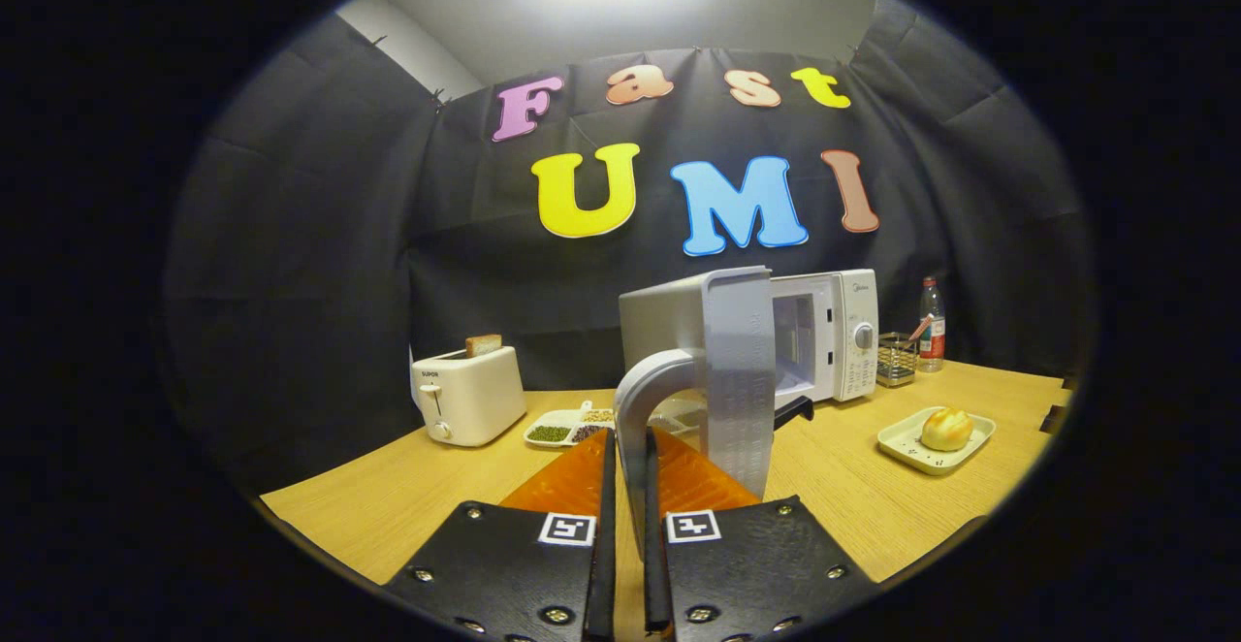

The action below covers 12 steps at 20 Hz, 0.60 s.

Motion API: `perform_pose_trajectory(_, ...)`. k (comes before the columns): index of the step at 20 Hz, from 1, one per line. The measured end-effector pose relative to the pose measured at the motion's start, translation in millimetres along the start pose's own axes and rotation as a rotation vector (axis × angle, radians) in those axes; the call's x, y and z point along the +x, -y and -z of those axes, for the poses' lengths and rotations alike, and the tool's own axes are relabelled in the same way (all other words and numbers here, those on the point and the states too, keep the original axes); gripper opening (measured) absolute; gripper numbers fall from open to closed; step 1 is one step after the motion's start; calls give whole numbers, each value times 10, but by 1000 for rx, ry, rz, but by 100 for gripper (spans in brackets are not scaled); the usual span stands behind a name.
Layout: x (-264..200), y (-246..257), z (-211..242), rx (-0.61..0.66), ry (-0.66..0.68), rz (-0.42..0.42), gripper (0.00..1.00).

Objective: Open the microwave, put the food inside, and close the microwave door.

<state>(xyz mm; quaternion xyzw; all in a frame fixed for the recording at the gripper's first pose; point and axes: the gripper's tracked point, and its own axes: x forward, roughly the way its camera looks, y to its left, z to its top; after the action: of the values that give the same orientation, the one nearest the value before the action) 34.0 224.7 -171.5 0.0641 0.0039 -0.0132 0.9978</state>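
Note:
The white microwave (834,337) stands at the back of the wooden table (853,497), with its grey door (737,370) swung wide open and edge-on to me. The door's arched handle (645,390) runs down between my fingers, and my gripper (630,440) is shut on it. The oven cavity shows past the door's right edge, with little of its inside visible. The food, a round bread roll (946,428), lies on a pale square plate (906,448) on the table, to the right of the door and apart from the fingers.
A white toaster (468,395) holding a slice of bread stands at the left. Beside it lies a divided dish (567,426) of beans. A wire holder (897,359) and a bottle (932,325) stand right of the microwave. Bare tabletop lies between door and plate.

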Motion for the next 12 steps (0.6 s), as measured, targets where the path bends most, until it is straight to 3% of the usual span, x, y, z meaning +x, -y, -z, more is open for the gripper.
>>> perform_pose_trajectory(6,-110,-116,32,17,-29,-7,12)
perform_pose_trajectory(12,-422,-169,-139,59,-78,-198,12)
